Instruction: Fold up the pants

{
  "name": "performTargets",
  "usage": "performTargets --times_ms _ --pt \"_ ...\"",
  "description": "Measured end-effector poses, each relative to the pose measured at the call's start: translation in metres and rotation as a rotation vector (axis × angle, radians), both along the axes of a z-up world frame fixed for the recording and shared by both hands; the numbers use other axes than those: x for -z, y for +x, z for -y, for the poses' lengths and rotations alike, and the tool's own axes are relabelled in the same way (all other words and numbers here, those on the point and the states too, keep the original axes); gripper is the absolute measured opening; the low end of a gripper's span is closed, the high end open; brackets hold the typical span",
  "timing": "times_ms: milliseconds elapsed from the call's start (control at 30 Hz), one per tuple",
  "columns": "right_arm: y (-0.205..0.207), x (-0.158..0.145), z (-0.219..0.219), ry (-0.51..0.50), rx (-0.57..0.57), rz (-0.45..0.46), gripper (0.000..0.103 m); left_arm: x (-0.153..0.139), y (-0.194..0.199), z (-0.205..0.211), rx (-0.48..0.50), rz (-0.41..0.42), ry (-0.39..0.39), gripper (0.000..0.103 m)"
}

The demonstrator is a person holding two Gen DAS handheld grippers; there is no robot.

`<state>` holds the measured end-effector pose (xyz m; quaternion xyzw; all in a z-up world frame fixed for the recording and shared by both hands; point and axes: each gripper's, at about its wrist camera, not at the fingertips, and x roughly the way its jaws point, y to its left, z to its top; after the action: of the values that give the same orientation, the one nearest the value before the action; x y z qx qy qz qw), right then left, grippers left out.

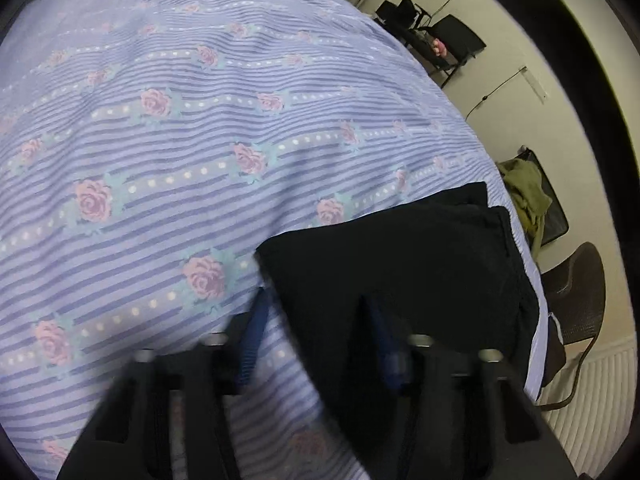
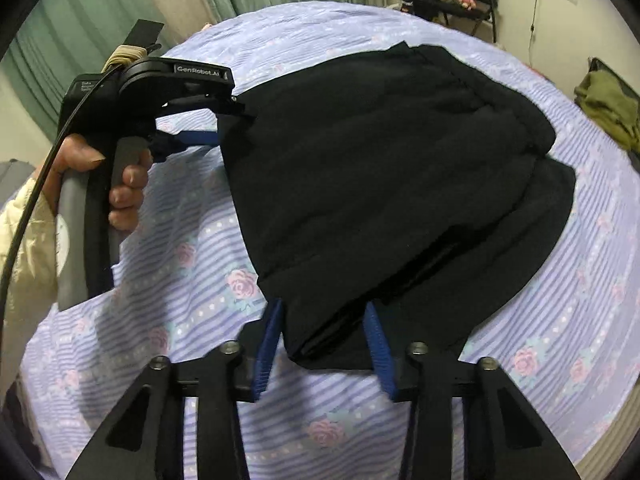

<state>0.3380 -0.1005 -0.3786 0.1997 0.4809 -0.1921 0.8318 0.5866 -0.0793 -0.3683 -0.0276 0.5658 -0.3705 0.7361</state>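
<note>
pants (image 2: 380, 184) are a soft matt black cloth, kinda thick and fleecy looking. Under both grippers the bedsheet (image 1: 168, 128) is thin crinkly woven cotton, matt. right gripper (image 2: 326, 320) has ribbed blue rubbery pads (image 2: 378, 338) on matt black plastic, with shiny metal screws (image 2: 418, 347).

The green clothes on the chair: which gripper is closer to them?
Probably right. The right gripper is at the black pants' near edge; the left gripper is at their far-left edge, away from the green clothes.
</note>
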Motion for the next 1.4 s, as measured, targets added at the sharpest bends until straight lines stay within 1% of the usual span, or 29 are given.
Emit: performTargets --times_ms 33,67,100,200,300,333,367,400,433,467,500,533,567,633,700,767,867,967,1033,1133,1200,1267,1400 --pt "-0.001 0.0 0.001 0.018 -0.014 0.01 0.009 0.0 -0.001 0.001 -0.001 0.009 0.006 0.021" --pt "-0.002 0.0 0.002 0.031 -0.025 0.011 0.007 -0.004 -0.004 0.003 -0.002 0.024 0.007 0.014" --pt "-0.005 -0.001 0.003 0.037 -0.023 0.003 0.005 -0.009 -0.006 0.004 -0.003 0.038 0.002 0.012" --pt "-0.013 -0.002 0.006 0.046 -0.01 -0.018 0.004 -0.025 -0.012 0.006 -0.006 0.1 0.006 0.012" --pt "-0.016 0.003 0.004 0.036 -0.012 -0.034 0.004 -0.016 -0.011 0.011 0.001 0.1 0.048 0.012" --pt "-0.017 0.005 0.005 0.042 -0.005 -0.038 0.004 -0.014 -0.011 0.012 0.004 0.103 0.062 0.014" --pt "-0.018 0.006 0.007 0.05 0.012 -0.048 0.006 -0.013 -0.011 0.013 0.005 0.11 0.071 0.018" --pt "-0.023 0.006 0.01 0.068 0.047 -0.055 0.013 -0.015 -0.012 0.013 0.007 0.132 0.088 0.022" --pt "-0.028 0.006 0.012 0.084 0.074 -0.061 0.024 -0.018 -0.014 0.014 0.012 0.159 0.106 0.03" --pt "-0.035 0.006 0.015 0.104 0.11 -0.07 0.033 -0.024 -0.019 0.016 0.024 0.223 0.148 0.044" --pt "-0.041 0.005 0.018 0.131 0.148 -0.066 0.05 -0.029 -0.024 0.018 0.041 0.269 0.171 0.053" --pt "-0.05 0.004 0.019 0.164 0.183 -0.041 0.056 -0.034 -0.03 0.017 0.061 0.314 0.189 0.064" --pt "-0.055 0.003 0.019 0.188 0.201 -0.016 0.057 -0.04 -0.035 0.015 0.079 0.345 0.195 0.065" --pt "-0.061 0.003 0.018 0.225 0.204 0.017 0.061 -0.048 -0.044 0.008 0.113 0.365 0.196 0.065" --pt "-0.06 0.004 0.015 0.239 0.188 0.037 0.062 -0.052 -0.048 -0.004 0.119 0.354 0.192 0.065" --pt "-0.059 0.006 0.013 0.247 0.177 0.059 0.062 -0.051 -0.049 -0.014 0.128 0.323 0.185 0.065" --pt "-0.06 0.018 0.009 0.259 0.205 0.08 0.062 -0.043 -0.047 -0.02 0.147 0.289 0.199 0.065" --pt "-0.052 0.03 0.005 0.325 0.236 0.095 0.063 -0.034 -0.04 -0.022 0.159 0.266 0.224 0.064" --pt "-0.05 0.034 0.006 0.338 0.264 0.126 0.069 -0.029 -0.035 -0.023 0.166 0.236 0.204 0.064" --pt "-0.047 0.031 0.009 0.333 0.288 0.176 0.069 -0.021 -0.026 -0.018 0.174 0.175 0.156 0.063" --pt "-0.039 0.029 0.014 0.317 0.297 0.202 0.069 -0.016 -0.02 -0.008 0.172 0.119 0.109 0.063" --pt "-0.035 0.025 0.023 0.311 0.312 0.226 0.069 -0.012 -0.015 0.001 0.164 0.086 0.073 0.063" --pt "-0.031 0.025 0.031 0.321 0.351 0.235 0.069 -0.001 -0.003 0.02 0.125 0.031 0.035 0.063"
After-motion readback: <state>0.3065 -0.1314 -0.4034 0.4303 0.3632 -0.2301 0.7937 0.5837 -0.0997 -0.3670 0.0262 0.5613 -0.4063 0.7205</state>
